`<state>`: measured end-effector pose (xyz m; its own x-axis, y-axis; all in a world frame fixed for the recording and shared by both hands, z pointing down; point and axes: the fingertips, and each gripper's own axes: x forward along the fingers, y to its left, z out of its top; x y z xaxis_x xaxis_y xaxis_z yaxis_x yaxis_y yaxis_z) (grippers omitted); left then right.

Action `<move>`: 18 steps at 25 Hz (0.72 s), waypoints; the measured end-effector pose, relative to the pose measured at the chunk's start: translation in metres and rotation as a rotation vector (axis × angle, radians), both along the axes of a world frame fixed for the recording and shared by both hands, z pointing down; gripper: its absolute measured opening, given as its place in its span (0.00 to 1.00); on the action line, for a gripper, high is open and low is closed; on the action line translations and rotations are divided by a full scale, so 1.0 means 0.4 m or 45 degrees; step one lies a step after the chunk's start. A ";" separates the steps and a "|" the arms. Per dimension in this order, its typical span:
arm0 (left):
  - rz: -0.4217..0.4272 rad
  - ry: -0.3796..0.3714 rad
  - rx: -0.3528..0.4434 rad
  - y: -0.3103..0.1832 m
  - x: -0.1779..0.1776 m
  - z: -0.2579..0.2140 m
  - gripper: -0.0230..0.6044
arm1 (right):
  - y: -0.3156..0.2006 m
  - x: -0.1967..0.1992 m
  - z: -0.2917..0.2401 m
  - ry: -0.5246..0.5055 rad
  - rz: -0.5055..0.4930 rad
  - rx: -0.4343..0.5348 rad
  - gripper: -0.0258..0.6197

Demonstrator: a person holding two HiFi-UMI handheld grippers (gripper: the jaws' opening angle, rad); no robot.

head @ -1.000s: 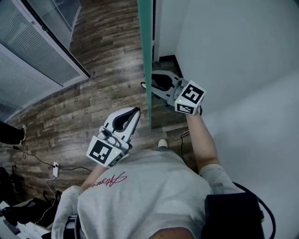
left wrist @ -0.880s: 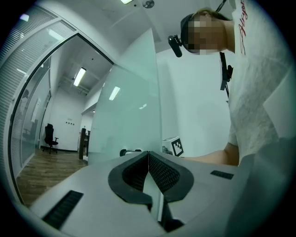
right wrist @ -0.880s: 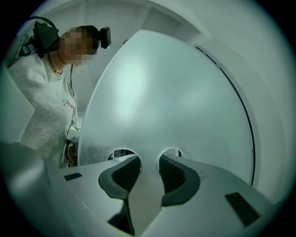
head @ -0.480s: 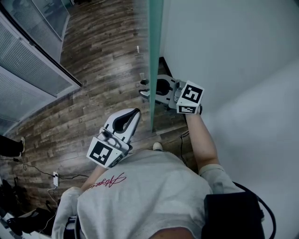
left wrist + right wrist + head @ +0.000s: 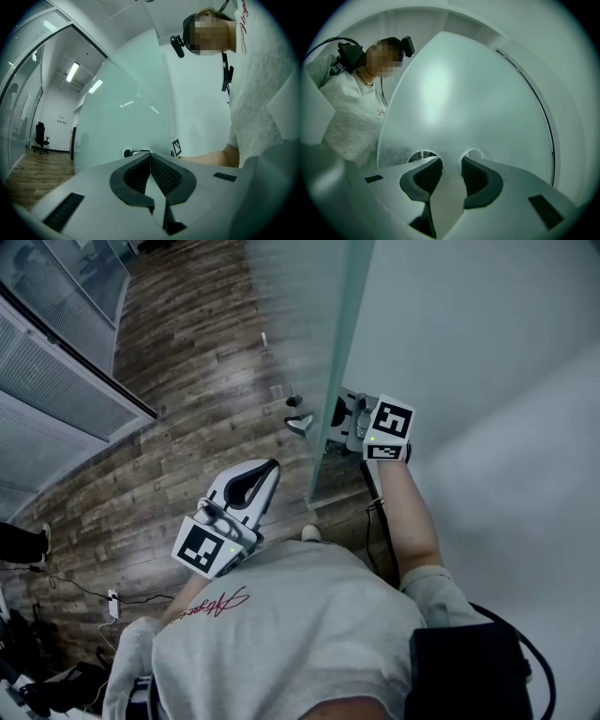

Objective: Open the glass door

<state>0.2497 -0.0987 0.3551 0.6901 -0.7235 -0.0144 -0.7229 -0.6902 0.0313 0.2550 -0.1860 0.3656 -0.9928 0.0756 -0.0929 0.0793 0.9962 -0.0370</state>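
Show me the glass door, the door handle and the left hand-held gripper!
glass door (image 5: 314, 324): head view, on the frosted pane.
door handle (image 5: 299, 424): head view, on the shiny part sticking out over the wood floor.
left hand-held gripper (image 5: 272, 465): head view, at its closed fingertips.

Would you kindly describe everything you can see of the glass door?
The glass door is a tall pane of frosted, pale green-tinted glass, standing upright at an angle to the white wall, above the wood floor. Its free vertical edge runs down to the floor. The right gripper straddles that edge, one jaw pressed on each face; the left gripper hangs apart from it.
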 end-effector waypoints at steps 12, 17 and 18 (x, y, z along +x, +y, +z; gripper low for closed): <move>-0.008 -0.006 -0.014 -0.023 0.039 -0.003 0.06 | -0.034 0.108 -0.008 -0.024 -0.036 -0.011 0.25; 0.017 -0.002 -0.022 -0.077 0.109 0.017 0.06 | -0.081 0.177 0.012 -0.047 -0.051 -0.025 0.25; 0.022 -0.002 -0.025 -0.093 0.126 0.025 0.06 | -0.097 0.194 0.020 -0.046 -0.054 -0.025 0.25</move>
